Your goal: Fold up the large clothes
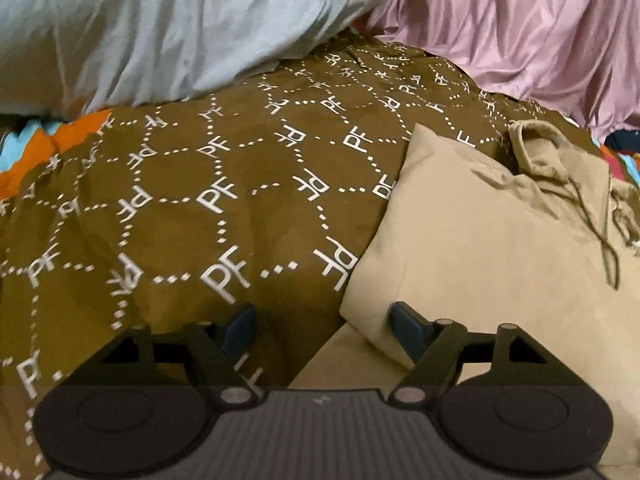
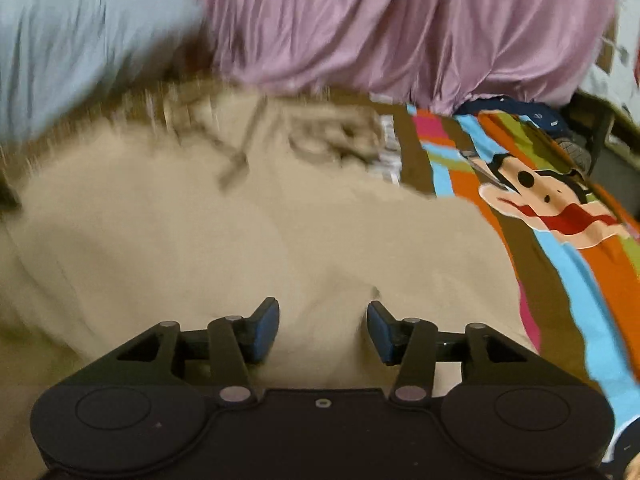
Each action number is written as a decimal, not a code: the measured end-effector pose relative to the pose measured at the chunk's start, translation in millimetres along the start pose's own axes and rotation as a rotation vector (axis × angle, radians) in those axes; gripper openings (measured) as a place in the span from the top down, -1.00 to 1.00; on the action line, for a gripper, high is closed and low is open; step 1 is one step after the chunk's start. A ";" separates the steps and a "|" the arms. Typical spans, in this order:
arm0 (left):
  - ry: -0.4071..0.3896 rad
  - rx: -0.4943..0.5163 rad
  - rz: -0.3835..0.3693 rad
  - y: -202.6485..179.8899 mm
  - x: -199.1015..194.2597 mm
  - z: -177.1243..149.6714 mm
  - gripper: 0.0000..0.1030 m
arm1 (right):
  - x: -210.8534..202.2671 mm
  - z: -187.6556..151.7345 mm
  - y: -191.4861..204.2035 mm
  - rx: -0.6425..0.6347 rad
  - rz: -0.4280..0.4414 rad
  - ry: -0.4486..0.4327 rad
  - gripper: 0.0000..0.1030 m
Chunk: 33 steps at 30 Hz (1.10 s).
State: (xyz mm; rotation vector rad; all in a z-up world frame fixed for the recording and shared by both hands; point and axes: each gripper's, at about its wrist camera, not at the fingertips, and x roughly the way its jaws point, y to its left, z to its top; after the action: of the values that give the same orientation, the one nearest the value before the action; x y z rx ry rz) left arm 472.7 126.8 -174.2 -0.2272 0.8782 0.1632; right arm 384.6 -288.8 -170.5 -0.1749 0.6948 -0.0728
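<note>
A tan hooded garment [image 1: 500,240] with drawstrings lies folded over on a brown bedcover printed with white letters [image 1: 200,184]. My left gripper [image 1: 322,328] is open and empty, low over the garment's left edge, its right finger over the tan cloth. In the right wrist view the same tan garment [image 2: 240,240] fills the middle, blurred by motion. My right gripper [image 2: 323,328] is open and empty just above the cloth.
A grey-blue pillow [image 1: 160,28] and a pink satin pillow [image 1: 520,32] lie at the far side. A bright striped cartoon sheet [image 2: 560,216] shows on the right, with dark items [image 2: 520,112] beyond it.
</note>
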 end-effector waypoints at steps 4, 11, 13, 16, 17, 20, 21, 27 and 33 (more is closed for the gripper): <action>-0.040 0.029 -0.049 8.9 -41.8 -9.5 -0.71 | -22.2 0.4 -24.3 0.091 0.021 -0.022 -0.01; -0.081 0.182 -0.151 7.7 -148.6 -59.4 -0.99 | -98.4 -21.5 -38.7 0.020 0.157 -0.021 -0.66; -0.089 0.225 -0.176 5.4 -176.1 -73.5 -0.99 | -121.8 -33.2 -41.6 0.006 0.192 -0.005 -0.74; -0.104 0.265 -0.200 3.4 -213.1 -98.4 -0.99 | -159.1 -53.1 -44.5 -0.030 0.203 0.010 -0.90; -0.104 0.278 -0.201 2.2 -224.2 -107.7 -0.99 | -171.4 -59.3 -45.5 -0.043 0.206 0.012 -0.92; -0.106 0.338 -0.208 -0.9 -251.1 -135.9 -0.99 | -205.2 -78.0 -46.9 -0.084 0.212 0.030 -0.98; -0.105 0.359 -0.206 -1.9 -257.7 -144.6 -0.99 | -214.9 -85.3 -46.6 -0.100 0.215 0.034 -0.98; -0.096 0.426 -0.181 -3.6 -285.5 -185.9 -0.99 | -252.9 -127.8 -42.0 -0.266 0.126 0.056 -0.98; -0.065 0.396 -0.164 1.5 -284.8 -196.2 -0.99 | -252.2 -147.7 -47.6 -0.372 -0.014 0.044 -0.98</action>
State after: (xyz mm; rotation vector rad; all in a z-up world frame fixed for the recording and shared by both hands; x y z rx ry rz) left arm 147.8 62.9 -74.3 0.0761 0.8052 -0.1557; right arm 96.1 -324.2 -114.1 -0.5366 0.7475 0.0402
